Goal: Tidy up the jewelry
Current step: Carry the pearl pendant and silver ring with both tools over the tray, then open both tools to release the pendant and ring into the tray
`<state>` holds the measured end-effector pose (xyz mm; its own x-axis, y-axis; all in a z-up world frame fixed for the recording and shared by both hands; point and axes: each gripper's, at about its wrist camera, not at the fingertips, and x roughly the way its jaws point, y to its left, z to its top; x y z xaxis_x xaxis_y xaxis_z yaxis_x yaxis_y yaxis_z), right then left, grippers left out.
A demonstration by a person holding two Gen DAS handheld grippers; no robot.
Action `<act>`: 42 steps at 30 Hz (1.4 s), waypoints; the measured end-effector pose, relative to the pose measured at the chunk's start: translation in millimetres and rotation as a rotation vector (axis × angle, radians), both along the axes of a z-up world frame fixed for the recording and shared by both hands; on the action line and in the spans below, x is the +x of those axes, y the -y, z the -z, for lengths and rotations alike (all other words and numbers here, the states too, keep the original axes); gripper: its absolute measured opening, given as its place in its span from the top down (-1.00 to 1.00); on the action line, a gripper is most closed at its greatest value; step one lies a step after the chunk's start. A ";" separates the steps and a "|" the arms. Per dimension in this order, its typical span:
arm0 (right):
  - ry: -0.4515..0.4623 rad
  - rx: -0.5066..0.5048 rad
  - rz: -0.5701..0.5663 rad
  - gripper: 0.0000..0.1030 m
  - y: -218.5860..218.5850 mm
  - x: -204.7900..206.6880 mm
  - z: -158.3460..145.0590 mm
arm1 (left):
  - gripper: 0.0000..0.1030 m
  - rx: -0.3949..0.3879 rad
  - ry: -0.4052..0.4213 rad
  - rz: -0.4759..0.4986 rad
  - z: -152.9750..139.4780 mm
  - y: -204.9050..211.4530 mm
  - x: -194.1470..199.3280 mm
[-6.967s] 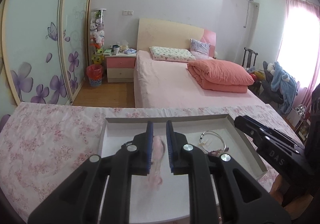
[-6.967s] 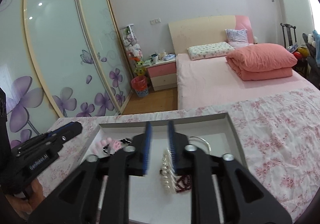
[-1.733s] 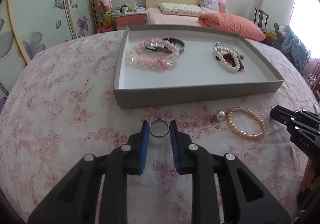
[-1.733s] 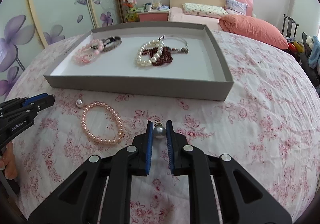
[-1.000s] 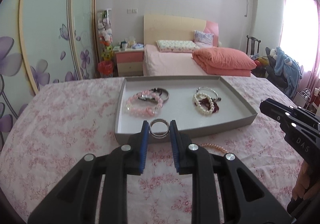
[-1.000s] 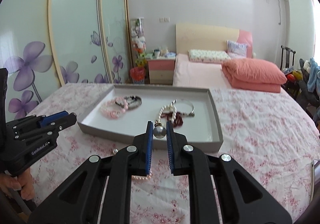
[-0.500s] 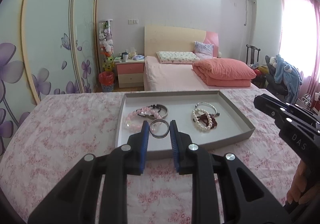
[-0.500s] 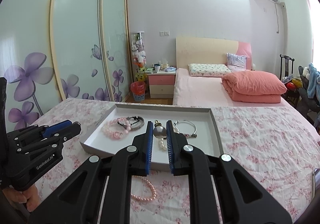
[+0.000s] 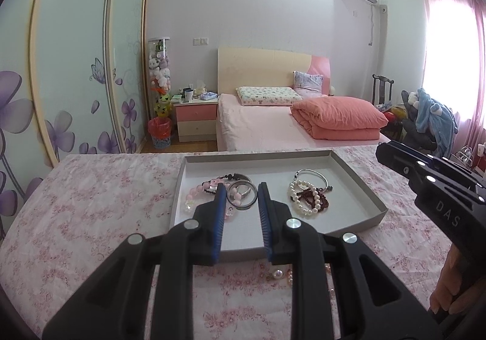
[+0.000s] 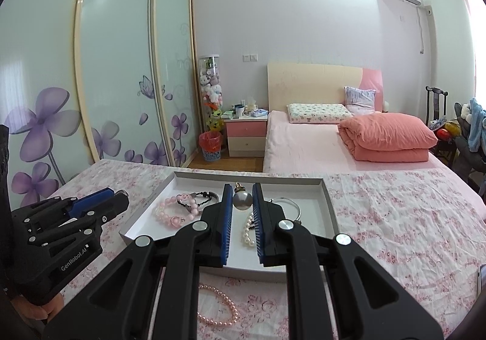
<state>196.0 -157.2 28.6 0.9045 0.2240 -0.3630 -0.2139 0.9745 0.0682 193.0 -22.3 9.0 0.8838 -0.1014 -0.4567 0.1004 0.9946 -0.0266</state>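
My left gripper is shut on a silver ring and holds it above the near part of the grey tray. My right gripper is shut on a grey pearl pendant over the same tray. In the tray lie a pink bead bracelet, a dark bracelet, a white pearl strand with dark red beads and a silver bangle. A pink pearl bracelet and a loose pearl lie on the cloth in front of the tray.
The tray sits on a pink floral tablecloth. Behind the table are a pink bed, a nightstand and sliding wardrobe doors. The other gripper shows at each view's edge, on the right in the left wrist view and on the left in the right wrist view.
Both grippers have risen and moved forward over the tray with the ring and the pendant still held. The tray now sits closer under the fingertips.
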 end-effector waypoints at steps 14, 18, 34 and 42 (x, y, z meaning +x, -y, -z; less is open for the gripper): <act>0.002 0.007 0.013 0.72 -2.1 36.2 0.3 | 0.58 -0.003 -0.025 -0.011 7.3 1.0 35.6; -0.035 0.013 0.015 0.72 -3.6 53.8 10.5 | 0.58 -0.002 -0.045 -0.013 13.2 1.5 53.9; -0.145 0.043 0.030 0.72 -1.3 107.2 38.1 | 0.57 0.000 -0.099 -0.009 33.8 6.3 107.6; -0.186 0.063 0.012 0.63 -0.7 113.5 43.9 | 0.43 -0.026 -0.133 -0.021 39.9 1.7 116.7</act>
<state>309.5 -156.4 -15.2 0.8257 0.2417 -0.5097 -0.1807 0.9693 0.1669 309.7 -24.0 -30.9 0.8178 -0.0970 -0.5673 0.0734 0.9952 -0.0643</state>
